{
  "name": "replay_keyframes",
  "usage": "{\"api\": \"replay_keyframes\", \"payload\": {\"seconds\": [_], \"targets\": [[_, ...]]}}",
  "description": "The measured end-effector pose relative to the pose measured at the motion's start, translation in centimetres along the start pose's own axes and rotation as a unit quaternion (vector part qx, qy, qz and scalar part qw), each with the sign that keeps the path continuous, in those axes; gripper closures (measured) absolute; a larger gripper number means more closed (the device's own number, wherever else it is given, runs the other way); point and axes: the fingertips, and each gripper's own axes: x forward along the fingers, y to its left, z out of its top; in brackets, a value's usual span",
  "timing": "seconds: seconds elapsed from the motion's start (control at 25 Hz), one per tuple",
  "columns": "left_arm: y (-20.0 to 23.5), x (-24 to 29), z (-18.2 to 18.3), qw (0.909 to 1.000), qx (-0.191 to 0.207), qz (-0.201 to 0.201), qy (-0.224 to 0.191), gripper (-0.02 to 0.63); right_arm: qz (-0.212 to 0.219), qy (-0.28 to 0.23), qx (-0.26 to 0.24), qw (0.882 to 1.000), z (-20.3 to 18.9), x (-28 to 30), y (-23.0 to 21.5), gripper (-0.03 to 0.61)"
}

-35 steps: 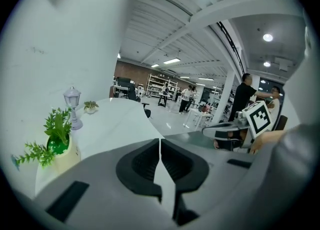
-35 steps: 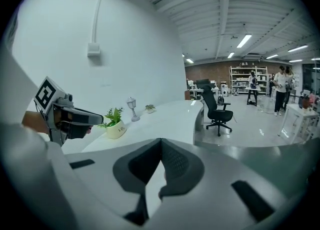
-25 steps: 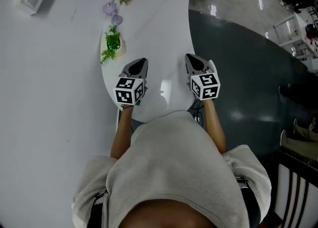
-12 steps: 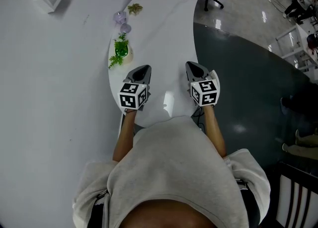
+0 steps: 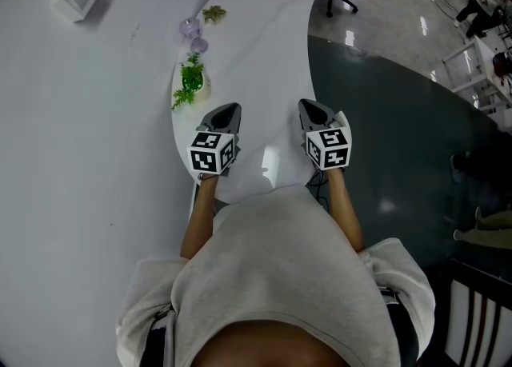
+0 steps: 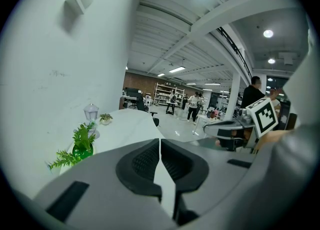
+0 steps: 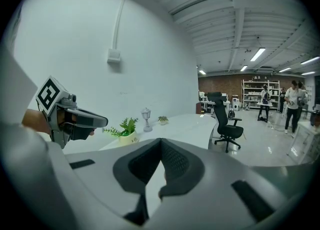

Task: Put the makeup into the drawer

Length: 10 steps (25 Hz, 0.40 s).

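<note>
No readable text. Left marker cube (image 5: 211, 152), right marker cube (image 5: 329, 148): square patterns only. Plant pot (image 7: 127, 137) print too small.

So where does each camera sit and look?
Head view: on the person's head, looking steeply down at the white table; arms, left gripper, right gripper show.
Left gripper view: on that gripper, facing along the table; its shut jaws show.
Right gripper view: on that gripper, facing likewise; shut jaws show.
Both gripper views share the plant and each other's gripper.
</note>
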Motion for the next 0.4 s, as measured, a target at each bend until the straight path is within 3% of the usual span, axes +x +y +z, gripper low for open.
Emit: {"api": "replay_keyframes", "payload": {"seconds": [0.4], "targets": [[-0.27, 0.1, 0.1, 1.0, 0.002, -0.002, -0.001, 0.597, 0.002, 0.002, -0.006, 1.0, -0.19, -0.03, 0.14, 0.581]]}}
